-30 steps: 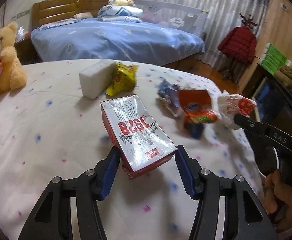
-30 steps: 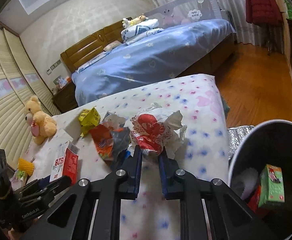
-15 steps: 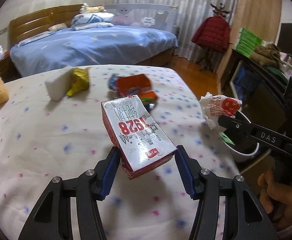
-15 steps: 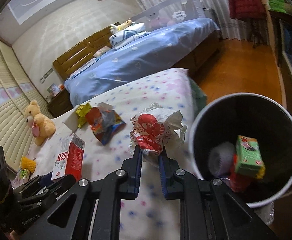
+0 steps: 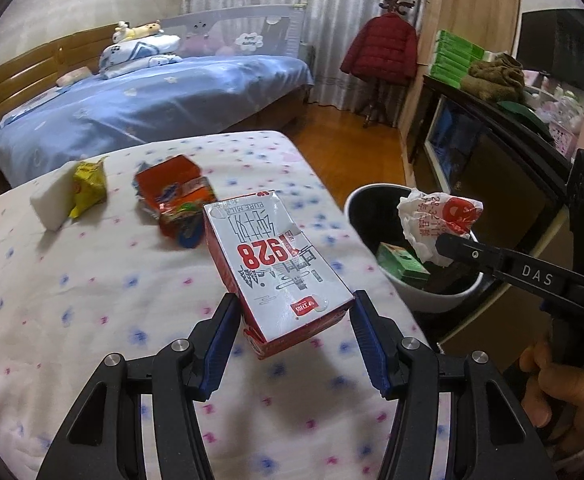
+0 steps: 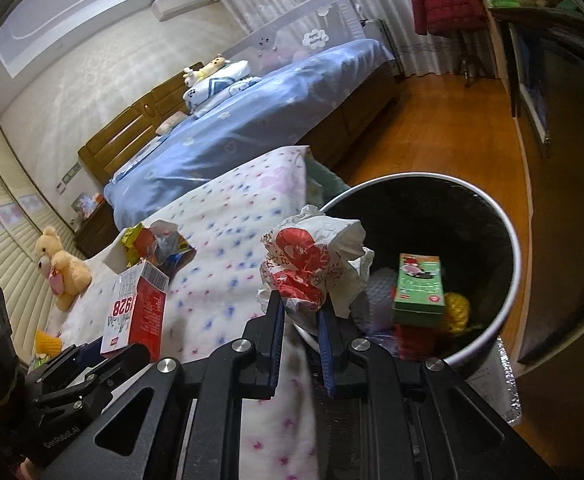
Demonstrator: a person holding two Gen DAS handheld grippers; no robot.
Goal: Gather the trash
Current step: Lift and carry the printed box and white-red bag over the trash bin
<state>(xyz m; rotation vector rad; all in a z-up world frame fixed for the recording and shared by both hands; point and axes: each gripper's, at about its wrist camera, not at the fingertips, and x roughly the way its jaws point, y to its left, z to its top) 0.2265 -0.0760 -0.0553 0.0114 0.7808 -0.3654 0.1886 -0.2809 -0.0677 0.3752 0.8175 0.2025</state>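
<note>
Half a second ago our right gripper carried the crumpled wrapper beside the bin; now the wrapper hangs over the near rim, so dropping it looks close. The jaws pinch the wrapper at its lower edge, just ahead of the fingertips. Our left gripper is closed on the milk carton, which sticks forward above the bedspread, with the bin ahead to its right.

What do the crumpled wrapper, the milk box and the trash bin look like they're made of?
Crumpled wrapper: thin printed paper, judging by its sharp, matte creases. Milk box: coated cardboard carton, glossy, with crisp folded edges. Trash bin: smooth white outside and dark inside; probably plastic, though painted metal is possible.
</note>
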